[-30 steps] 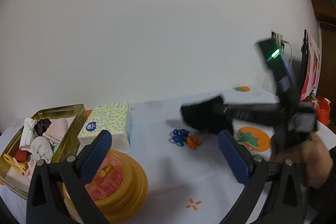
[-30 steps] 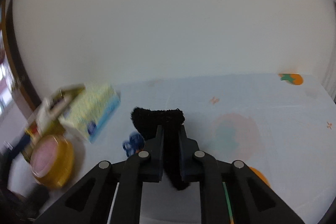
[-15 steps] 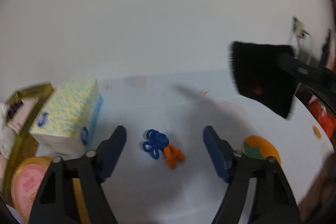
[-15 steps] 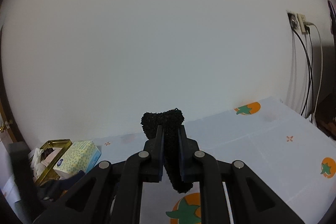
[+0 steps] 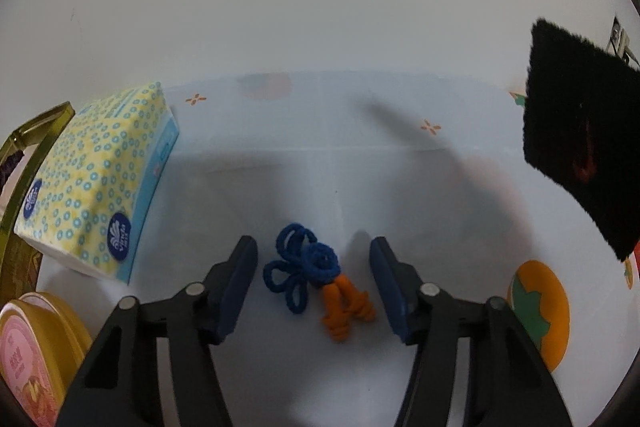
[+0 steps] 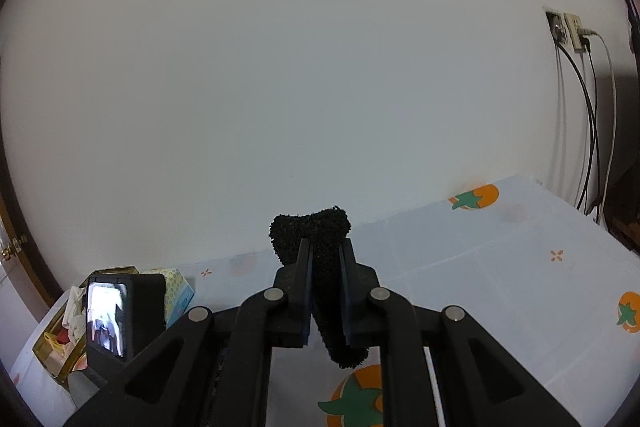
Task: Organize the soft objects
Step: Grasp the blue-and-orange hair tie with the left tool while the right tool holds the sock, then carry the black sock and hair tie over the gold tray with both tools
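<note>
A blue yarn hair tie (image 5: 302, 267) and an orange one (image 5: 344, 309) lie tangled together on the white tablecloth. My left gripper (image 5: 314, 287) hangs over them with its jaws closing; the ties lie between the blue pads (image 5: 236, 287), which do not touch them. My right gripper (image 6: 325, 301) is shut on a black fuzzy sock (image 6: 316, 239), held up above the table; the same black sock (image 5: 580, 147) shows at the right of the left wrist view. A gold tin (image 6: 48, 351) with soft items stands at the far left.
A yellow dotted tissue pack (image 5: 96, 179) lies left of the hair ties, beside the gold tin's rim (image 5: 36, 143). A round yellow tin with a pink lid (image 5: 28, 355) sits at the lower left. The cloth has orange fruit prints (image 5: 538, 307). Wall sockets and cables (image 6: 576, 39) are at the right.
My left gripper swung right and down from the tins to straddle the hair ties, and its jaws narrowed. The right gripper lifted the black sock up and away to the right.
</note>
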Demonstrator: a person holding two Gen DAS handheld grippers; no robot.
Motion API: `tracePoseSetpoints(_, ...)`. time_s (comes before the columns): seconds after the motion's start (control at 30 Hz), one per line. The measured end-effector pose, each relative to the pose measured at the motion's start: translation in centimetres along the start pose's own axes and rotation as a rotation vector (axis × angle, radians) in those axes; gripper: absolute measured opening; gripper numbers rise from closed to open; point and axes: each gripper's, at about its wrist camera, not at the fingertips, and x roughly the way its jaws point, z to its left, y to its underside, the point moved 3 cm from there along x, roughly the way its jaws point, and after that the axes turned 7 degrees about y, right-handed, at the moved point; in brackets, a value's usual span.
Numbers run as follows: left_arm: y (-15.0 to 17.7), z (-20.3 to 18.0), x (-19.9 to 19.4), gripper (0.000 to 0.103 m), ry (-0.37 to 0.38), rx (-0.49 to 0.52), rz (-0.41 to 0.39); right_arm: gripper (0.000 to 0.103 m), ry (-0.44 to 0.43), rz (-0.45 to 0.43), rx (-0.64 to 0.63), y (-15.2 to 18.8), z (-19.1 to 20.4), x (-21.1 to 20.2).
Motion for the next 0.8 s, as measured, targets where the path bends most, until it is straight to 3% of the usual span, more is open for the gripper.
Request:
tracePoseSetpoints(0.03, 0.1, 0.0, 0.0, 0.054, -0.003, 0.004, 0.001, 0.013, 0.000, 0.002, 0.006, 0.0, -0.1, 0.0)
tracePoseSetpoints(0.07, -0.1, -0.2, 0.1, 0.046, 0.002, 0.013, 0.001, 0.013, 0.001, 0.002, 0.009, 0.0, -0.1, 0.0)
tracePoseSetpoints(0.1, -0.4, -0.5, 0.2, 0.033, 0.014, 0.026, 0.000, 0.013, 0.002, 0.001, 0.012, 0.0, -0.2, 0.0)
tracePoseSetpoints(0.17, -0.3, -0.9, 0.1, 0.016, 0.035, 0.049, -0.001, 0.013, 0.003, -0.004, 0.017, -0.1, -0.2, -0.1)
tracePoseSetpoints(0.33, -0.2, -0.8, -0.2, 0.013, 0.113, 0.036, -0.021, 0.013, 0.007, -0.022, 0.014, -0.1, 0.0, -0.5)
tracePoseSetpoints(0.5, 0.3, -1.1, -3.4, 0.013, 0.158, 0.076, -0.164, 0.013, 0.014, -0.033, 0.004, 0.2, 0.1, -0.5)
tracePoseSetpoints(0.67, 1.3, -1.7, -6.6, 0.013, 0.151, 0.149, -0.308, 0.013, 0.032, -0.040, -0.014, 0.8, 0.6, -0.4)
tracePoseSetpoints(0.8, 1.8, -1.0, -7.4, 0.013, 0.127, 0.173, -0.369, 0.013, 0.057, -0.057, -0.038, 1.1, 1.1, -0.7)
